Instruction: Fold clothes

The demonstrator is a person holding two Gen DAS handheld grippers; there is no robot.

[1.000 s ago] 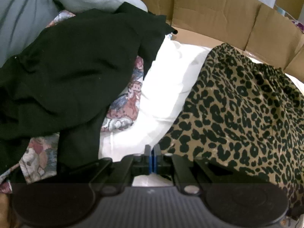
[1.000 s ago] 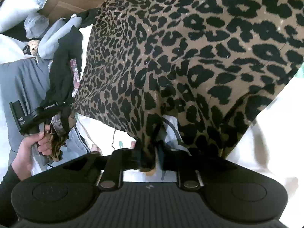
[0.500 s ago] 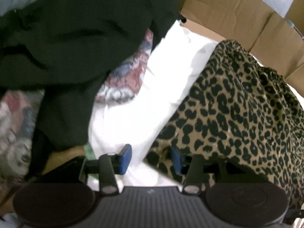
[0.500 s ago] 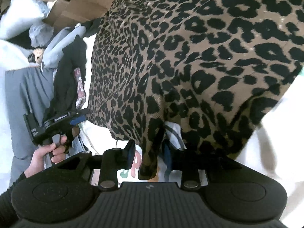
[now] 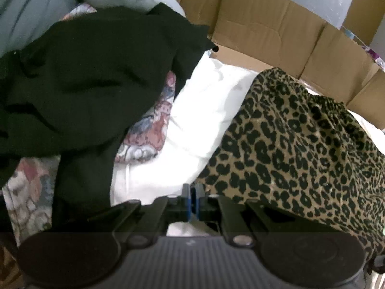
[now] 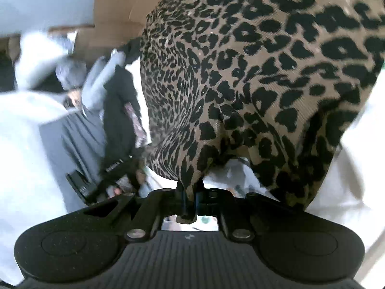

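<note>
A leopard-print garment (image 5: 300,144) lies spread over white cloth (image 5: 204,120) on the right of the left wrist view. Its near corner runs into the blue pads of my left gripper (image 5: 192,198), whose jaws are closing, pads pressed together on that corner. In the right wrist view the same garment (image 6: 264,72) fills the upper right. A fold of its hem is pinched in my right gripper (image 6: 189,200), whose jaws are closing on it. The left gripper (image 6: 120,166) shows there at the garment's lower left corner, held by a hand.
A black garment (image 5: 84,84) is heaped on the left over a floral cloth (image 5: 149,130), with grey-blue fabric (image 5: 28,12) behind it. Cardboard box flaps (image 5: 264,33) stand along the far side. Pale and grey laundry (image 6: 36,120) lies at the left of the right wrist view.
The left gripper opened around the leopard corner, then shut and drew back. The right gripper's jaws went from loose around the hem to pinched on it, and its view rolled.
</note>
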